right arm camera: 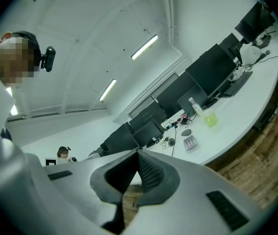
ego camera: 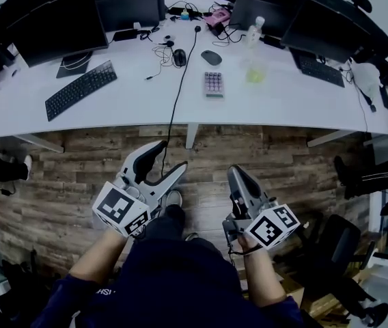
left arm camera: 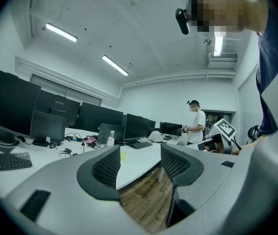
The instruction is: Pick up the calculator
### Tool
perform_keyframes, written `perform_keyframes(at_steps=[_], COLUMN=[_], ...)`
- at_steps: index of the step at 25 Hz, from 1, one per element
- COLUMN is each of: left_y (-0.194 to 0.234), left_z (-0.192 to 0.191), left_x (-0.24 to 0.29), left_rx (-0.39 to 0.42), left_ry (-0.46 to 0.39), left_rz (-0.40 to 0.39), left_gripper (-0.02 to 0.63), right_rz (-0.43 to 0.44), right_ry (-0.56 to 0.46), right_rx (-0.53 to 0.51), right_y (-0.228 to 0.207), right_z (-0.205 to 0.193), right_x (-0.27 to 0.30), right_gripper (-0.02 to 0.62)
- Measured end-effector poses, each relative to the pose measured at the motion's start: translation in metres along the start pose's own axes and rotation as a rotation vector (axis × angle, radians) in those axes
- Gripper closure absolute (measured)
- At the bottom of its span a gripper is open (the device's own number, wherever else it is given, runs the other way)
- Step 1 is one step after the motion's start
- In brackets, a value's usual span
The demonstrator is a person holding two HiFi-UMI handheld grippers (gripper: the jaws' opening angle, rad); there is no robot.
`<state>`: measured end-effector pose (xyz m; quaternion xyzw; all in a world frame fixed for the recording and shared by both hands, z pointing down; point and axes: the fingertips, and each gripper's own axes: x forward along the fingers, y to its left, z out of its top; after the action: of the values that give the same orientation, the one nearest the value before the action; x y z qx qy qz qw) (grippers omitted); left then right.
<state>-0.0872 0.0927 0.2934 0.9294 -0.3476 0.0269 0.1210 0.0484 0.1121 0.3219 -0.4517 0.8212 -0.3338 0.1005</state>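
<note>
though unobstructed on the desk (ego camera: 283, 101), calculator (ego camera: 213, 83) keys indistinct

Two grippers are counted, the left gripper (ego camera: 171, 157) and the right gripper (ego camera: 236, 176), and one marker cube (ego camera: 120, 209) is borne by each. On the desk (ego camera: 126, 104) one calculator (ego camera: 213, 83) is seen, along with two keyboards (a left keyboard (ego camera: 81, 87) and a right keyboard (ego camera: 320, 70)), two mice (ego camera: 179, 57), one clear bottle (ego camera: 253, 29) and one yellow-green cup (ego camera: 255, 74). Four monitors (ego camera: 57, 26) are made out plainly; the dark shapes at the edges cannot be counted.
</note>
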Motion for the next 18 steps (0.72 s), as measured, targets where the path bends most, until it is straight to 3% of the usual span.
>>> perform_keyframes(at_steps=[18], left_y=[0.079], left_z=[0.022], left_x=[0.038], left_rx=[0.003], left_ry=[0.007], left_rz=[-0.062], left_gripper=[0.33], right_rz=[-0.047], right_ry=[-0.032], right_rx=[-0.015], right_y=[-0.008], right_z=[0.03], right_x=[0.082], right_gripper=[0.592])
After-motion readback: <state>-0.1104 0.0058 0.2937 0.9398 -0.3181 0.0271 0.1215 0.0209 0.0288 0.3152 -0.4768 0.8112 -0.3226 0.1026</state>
